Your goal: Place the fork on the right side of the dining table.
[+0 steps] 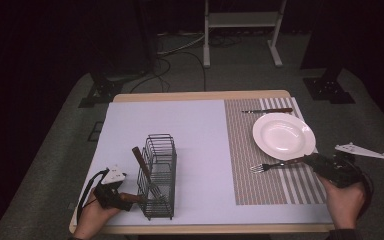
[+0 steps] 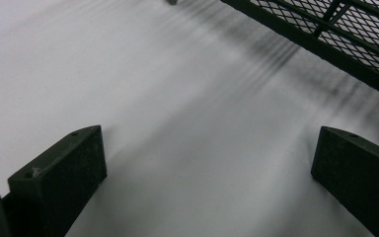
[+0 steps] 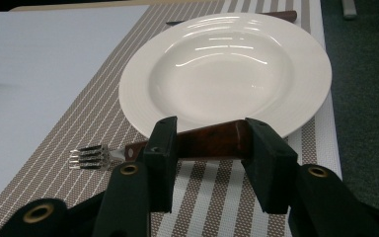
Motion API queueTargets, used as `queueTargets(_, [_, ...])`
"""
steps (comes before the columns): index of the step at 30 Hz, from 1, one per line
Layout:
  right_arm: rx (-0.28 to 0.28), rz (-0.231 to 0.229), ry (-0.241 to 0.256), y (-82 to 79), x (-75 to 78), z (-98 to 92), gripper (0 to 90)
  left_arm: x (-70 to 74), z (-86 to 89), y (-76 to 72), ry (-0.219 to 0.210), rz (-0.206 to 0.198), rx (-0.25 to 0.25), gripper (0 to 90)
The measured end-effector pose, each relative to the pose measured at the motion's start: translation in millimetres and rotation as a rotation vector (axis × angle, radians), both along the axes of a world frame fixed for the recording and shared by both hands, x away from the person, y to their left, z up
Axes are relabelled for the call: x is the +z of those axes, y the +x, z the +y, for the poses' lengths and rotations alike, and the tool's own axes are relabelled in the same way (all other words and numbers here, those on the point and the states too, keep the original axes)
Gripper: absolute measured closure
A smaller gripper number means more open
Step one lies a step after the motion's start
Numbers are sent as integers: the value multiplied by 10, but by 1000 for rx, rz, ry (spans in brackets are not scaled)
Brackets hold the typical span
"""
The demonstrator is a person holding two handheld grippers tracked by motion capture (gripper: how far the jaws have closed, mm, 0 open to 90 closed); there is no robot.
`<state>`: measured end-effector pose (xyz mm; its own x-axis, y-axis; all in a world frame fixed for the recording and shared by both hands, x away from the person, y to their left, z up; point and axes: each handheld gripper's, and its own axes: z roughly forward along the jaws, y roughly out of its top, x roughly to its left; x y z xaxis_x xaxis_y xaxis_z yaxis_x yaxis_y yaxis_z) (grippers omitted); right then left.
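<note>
A fork (image 1: 270, 165) with a brown wooden handle lies level over the striped placemat (image 1: 260, 185), just in front of the white plate (image 1: 283, 135). My right gripper (image 1: 307, 159) is at the handle's end. In the right gripper view its gripper (image 3: 209, 136) is shut on the fork (image 3: 86, 157), with the handle crosswise between both jaws and the plate (image 3: 222, 74) right behind. My left gripper (image 1: 130, 197) rests low beside the near left corner of a black wire caddy (image 1: 157, 175). In its own view that gripper (image 2: 207, 148) is open over bare white mat.
A wooden-handled utensil (image 1: 141, 162) leans in the caddy, whose mesh (image 2: 325, 29) is close to the left jaws. A knife (image 1: 267, 110) lies behind the plate. The pale mat (image 1: 200, 140) covers the table's left and middle. Dark floor and stands surround the table.
</note>
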<state>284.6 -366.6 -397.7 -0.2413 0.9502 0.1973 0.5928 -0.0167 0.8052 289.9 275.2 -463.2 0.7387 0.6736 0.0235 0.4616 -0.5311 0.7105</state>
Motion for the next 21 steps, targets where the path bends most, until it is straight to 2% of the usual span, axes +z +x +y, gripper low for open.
queueTargets(13, [-8,44,-4,31,-82,-58,544,0,0,0,0,0,0,0])
queueTargets(21, [-8,39,13,29,-103,-75,543,0,0,0,0,0,0,0])
